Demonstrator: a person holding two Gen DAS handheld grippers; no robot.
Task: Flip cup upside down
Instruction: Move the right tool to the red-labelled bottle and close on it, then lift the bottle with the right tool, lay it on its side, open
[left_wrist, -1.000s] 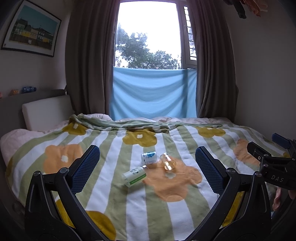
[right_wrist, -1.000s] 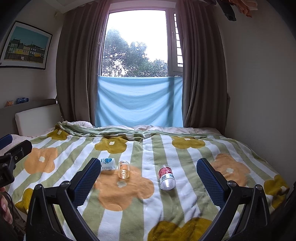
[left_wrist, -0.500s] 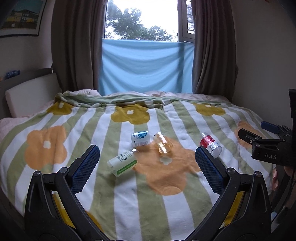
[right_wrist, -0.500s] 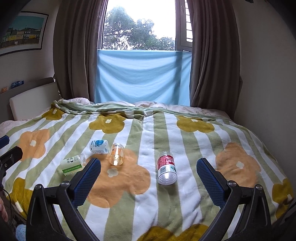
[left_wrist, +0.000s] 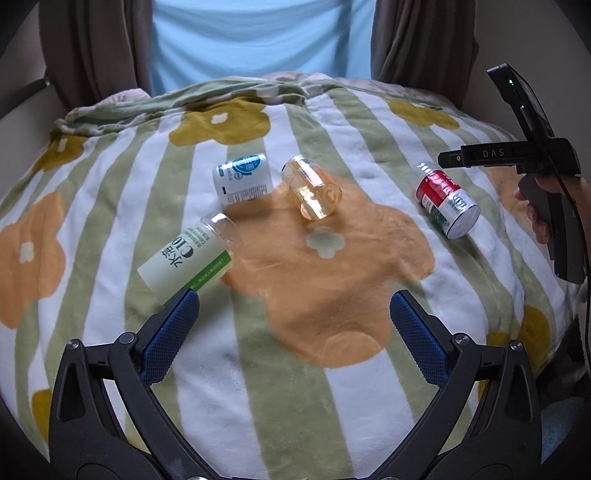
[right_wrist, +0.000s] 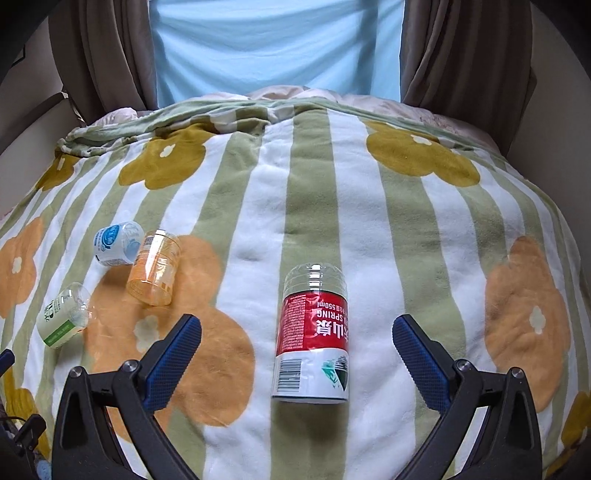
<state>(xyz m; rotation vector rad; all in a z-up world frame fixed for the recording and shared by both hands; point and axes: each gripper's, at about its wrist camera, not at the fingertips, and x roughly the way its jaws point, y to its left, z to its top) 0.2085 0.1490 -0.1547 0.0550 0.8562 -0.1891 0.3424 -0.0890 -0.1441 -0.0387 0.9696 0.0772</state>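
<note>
Both grippers have dipped and come in closer over the bed (left_wrist: 369, 406) since a moment ago: the window and tree have slid out of view, and only the blue cloth (left_wrist: 258, 37) and curtains show above the striped flower blanket. The left gripper (left_wrist: 294, 321) hangs with its fingers spread wide, holding nothing; the right gripper (right_wrist: 297, 349) is just as wide apart and empty, with a hand (left_wrist: 554, 206) on its handle at the right edge of the left view.

The amber cup (left_wrist: 312, 192) lies on its side near the middle of the bed, on the upper edge of an orange flower. Its long axis runs roughly from the window end towards the foot, tipped a little sideways; which end is the mouth I cannot tell.

Just beside it towards the left edge lies a blue-labelled cut bottle (left_wrist: 242, 178), and nearer the foot a green-labelled one (left_wrist: 188, 258), close by the left gripper's left finger. The red-labelled bottle piece (right_wrist: 313, 339) lies lengthwise between the right gripper's fingers, not touched by either.
</note>
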